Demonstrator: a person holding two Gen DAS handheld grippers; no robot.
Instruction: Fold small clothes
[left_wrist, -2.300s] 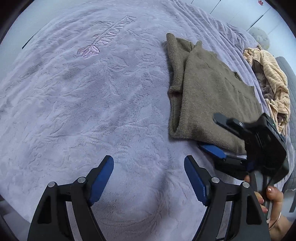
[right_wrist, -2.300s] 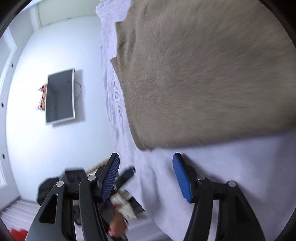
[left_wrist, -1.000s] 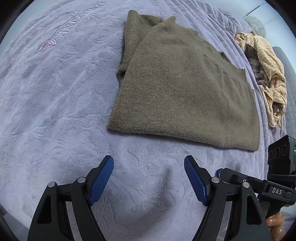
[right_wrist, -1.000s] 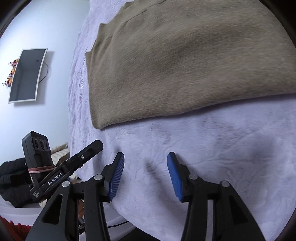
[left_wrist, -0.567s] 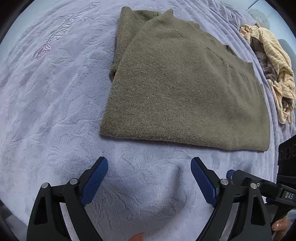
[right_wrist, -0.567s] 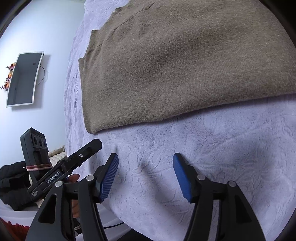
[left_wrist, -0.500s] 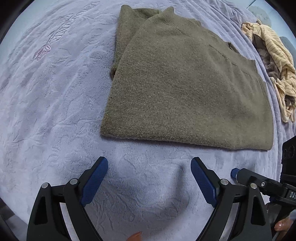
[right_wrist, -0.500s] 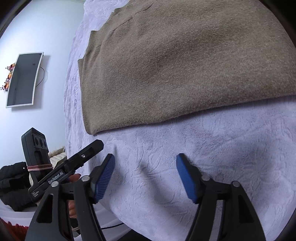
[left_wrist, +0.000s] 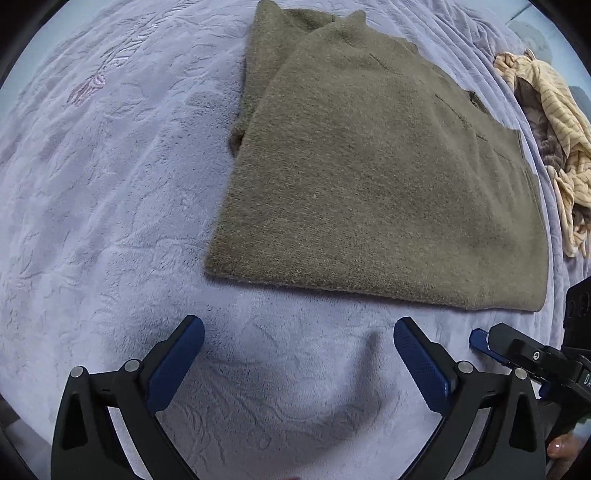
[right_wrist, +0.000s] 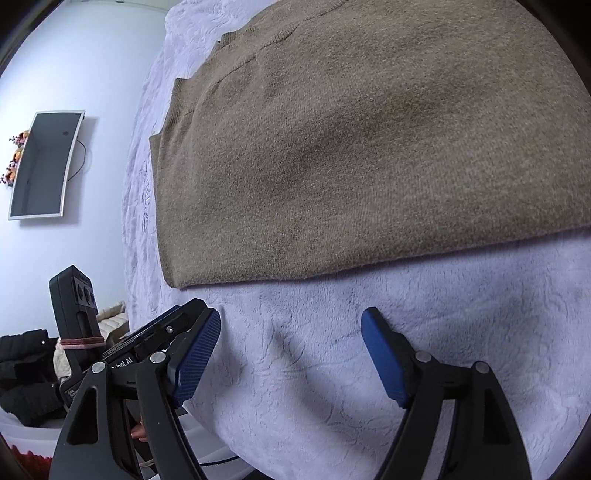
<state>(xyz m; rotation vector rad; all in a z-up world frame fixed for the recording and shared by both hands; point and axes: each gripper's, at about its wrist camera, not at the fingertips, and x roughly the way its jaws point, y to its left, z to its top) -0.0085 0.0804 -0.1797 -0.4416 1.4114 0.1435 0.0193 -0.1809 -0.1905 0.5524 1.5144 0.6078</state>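
Olive knit sweater (left_wrist: 376, 177), partly folded, laid flat on lilac bed blanket (left_wrist: 110, 206), frame centre. Left hand-held gripper (left_wrist: 299, 354) and right hand-held gripper (right_wrist: 291, 350): jaws just widened, nothing between. Risk: blanket pile pinched with hem, fold dragged askew.

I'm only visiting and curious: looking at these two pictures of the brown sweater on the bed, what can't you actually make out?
- Sweater: its underside and tucked sleeves are hidden by its own top layer in both views; the right wrist view cuts it off at the top and right edges.
- Striped cloth: crumpled at the left wrist view's right edge, so what garment it is stays unclear.
- Blanket: its pink embroidery is too warped to read.
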